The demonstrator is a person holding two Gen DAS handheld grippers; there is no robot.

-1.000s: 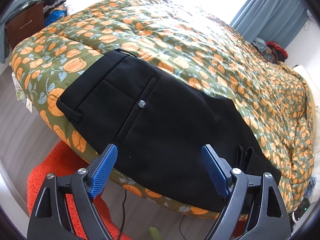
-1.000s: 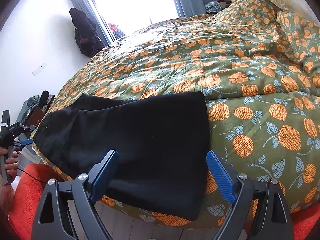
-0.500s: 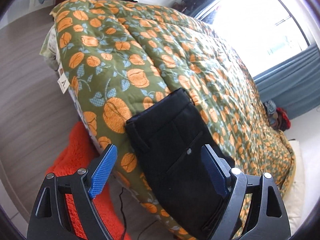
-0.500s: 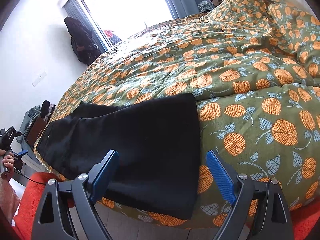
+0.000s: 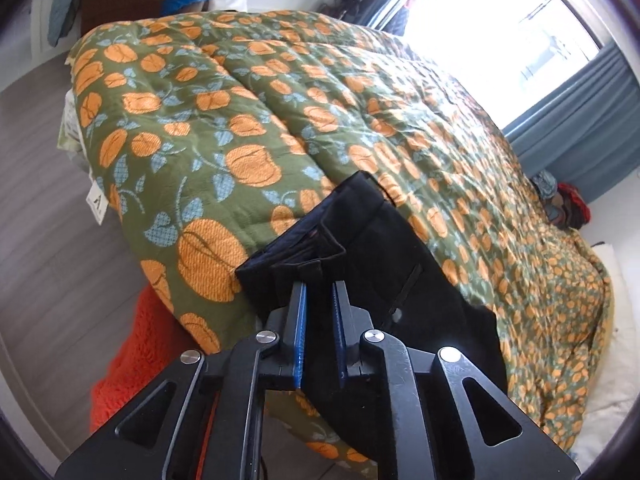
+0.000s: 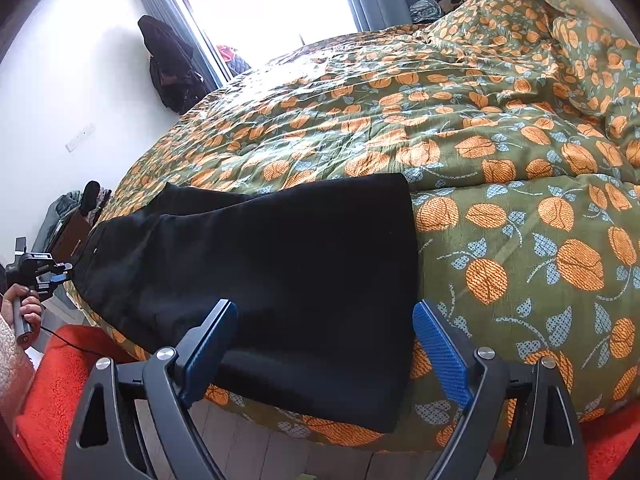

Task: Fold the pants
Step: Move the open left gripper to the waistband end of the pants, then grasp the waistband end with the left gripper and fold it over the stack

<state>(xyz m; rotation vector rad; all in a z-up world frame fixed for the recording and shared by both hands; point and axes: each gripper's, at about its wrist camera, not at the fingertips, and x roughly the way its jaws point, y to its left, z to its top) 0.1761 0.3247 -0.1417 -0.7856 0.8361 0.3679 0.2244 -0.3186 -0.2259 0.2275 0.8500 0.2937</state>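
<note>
on the bed (image 5: 248,128), left tongs (image 5: 320,292) pinch pants (image 5: 384,264) waistband.

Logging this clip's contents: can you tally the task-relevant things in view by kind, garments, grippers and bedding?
Black pants: 1
Grippers: 2, the left gripper shut on the pants' waistband, the right gripper open over the leg end
Floral duvet: 1
Orange rug: 1
Total: 5
</note>
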